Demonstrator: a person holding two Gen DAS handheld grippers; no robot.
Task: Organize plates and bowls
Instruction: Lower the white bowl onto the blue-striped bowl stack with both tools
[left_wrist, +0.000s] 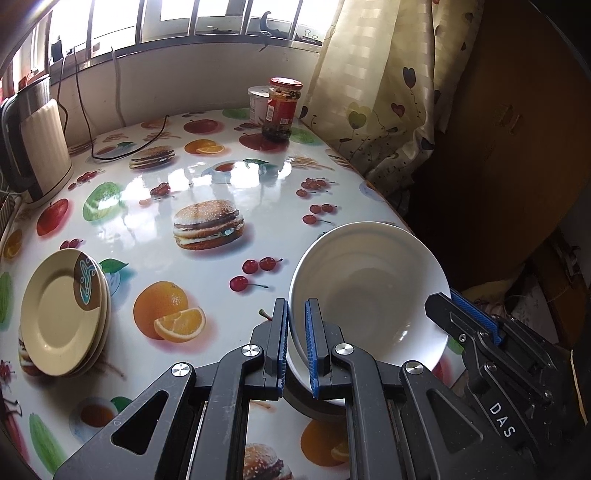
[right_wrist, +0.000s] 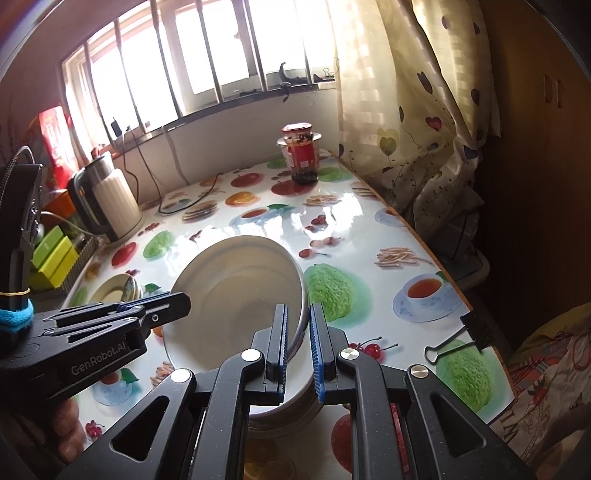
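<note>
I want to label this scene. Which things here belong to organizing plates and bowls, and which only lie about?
Belong to the job: white bowl, gripped by both grippers; stack of plates.

Only lying about: kettle, red-lidded jar, white tub, binder clip.

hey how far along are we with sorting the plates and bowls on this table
Looks done: a stack of cream plates sits together near the table's left edge. In hand: the white bowl is gripped on opposite rim sides by the left gripper and the right gripper, tilted. Left: setting that bowl down; a dark round base shows directly beneath it, but I cannot tell what it is.
</note>
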